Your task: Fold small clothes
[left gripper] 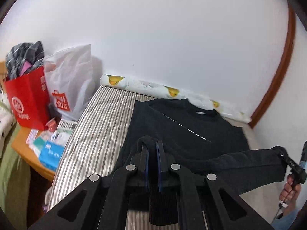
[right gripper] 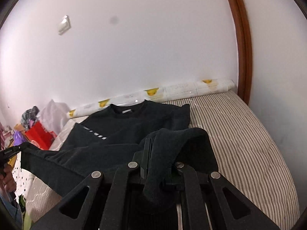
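A black sweatshirt (left gripper: 184, 126) lies on the striped bed (left gripper: 92, 134), collar toward the wall, sleeves folded in. Its bottom hem is lifted off the bed and stretched between both grippers. My left gripper (left gripper: 152, 147) is shut on the hem's left corner. My right gripper (right gripper: 161, 151) is shut on the hem's right corner, which drapes over its fingers; it also shows at the right edge of the left wrist view (left gripper: 287, 159). The sweatshirt shows in the right wrist view (right gripper: 124, 130) with a white stripe print. The left gripper (right gripper: 11, 151) appears at that view's left edge.
A red paper bag (left gripper: 28, 99) stuffed with clothes and a white plastic bag (left gripper: 71, 80) stand on a wooden bedside table (left gripper: 25, 149) with boxes, left of the bed. A rolled duck-print sheet (left gripper: 172, 92) lies along the wall. A brown door frame (right gripper: 241, 44) rises at right.
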Tool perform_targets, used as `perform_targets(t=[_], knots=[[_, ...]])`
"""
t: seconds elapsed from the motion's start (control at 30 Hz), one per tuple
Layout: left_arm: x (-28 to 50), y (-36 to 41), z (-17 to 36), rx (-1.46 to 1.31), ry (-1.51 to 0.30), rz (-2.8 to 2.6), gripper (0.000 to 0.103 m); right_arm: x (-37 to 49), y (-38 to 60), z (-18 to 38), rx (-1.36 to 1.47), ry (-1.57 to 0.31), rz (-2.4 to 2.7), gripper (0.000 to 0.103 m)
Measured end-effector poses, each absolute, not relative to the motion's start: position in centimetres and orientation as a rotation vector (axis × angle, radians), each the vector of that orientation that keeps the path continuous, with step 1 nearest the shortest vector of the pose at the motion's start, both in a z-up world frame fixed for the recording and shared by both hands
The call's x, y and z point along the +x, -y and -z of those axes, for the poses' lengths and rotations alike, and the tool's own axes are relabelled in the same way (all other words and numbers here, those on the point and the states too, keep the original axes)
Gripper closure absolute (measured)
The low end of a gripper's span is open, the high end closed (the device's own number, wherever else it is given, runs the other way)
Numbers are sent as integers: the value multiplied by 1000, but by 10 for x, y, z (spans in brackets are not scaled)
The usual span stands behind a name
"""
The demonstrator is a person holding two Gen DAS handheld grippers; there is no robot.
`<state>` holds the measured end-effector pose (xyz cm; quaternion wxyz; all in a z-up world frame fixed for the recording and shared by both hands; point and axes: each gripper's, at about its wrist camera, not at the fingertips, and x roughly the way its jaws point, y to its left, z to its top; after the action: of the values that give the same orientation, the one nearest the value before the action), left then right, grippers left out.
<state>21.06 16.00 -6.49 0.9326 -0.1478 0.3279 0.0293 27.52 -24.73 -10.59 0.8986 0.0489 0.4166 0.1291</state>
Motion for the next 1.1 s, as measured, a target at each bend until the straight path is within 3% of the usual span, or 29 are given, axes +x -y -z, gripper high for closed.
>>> perform_targets(t=[0.3,0.57,0.67,0.77,0.83,1.1], knots=[[293,-158,125,-249,-839,-117,96,332,237,185,52,-1017,-238,95],[306,-156,154,-219,-914,-110,92,343,244,213,64,-1082,-239,94],[299,-152,150,-206,-912,-106,87,331,248,200,58,-1099,-229,83],[278,-151,141,-194,-887,-111,75,302,261,176,41,-1056,-191,65],[263,-152,137,-202,-870,-101,54,283,268,164,40,-1026,-165,52],[194,-152,148,-298,-870,-56,49,217,283,168,51,-1083,-122,51]])
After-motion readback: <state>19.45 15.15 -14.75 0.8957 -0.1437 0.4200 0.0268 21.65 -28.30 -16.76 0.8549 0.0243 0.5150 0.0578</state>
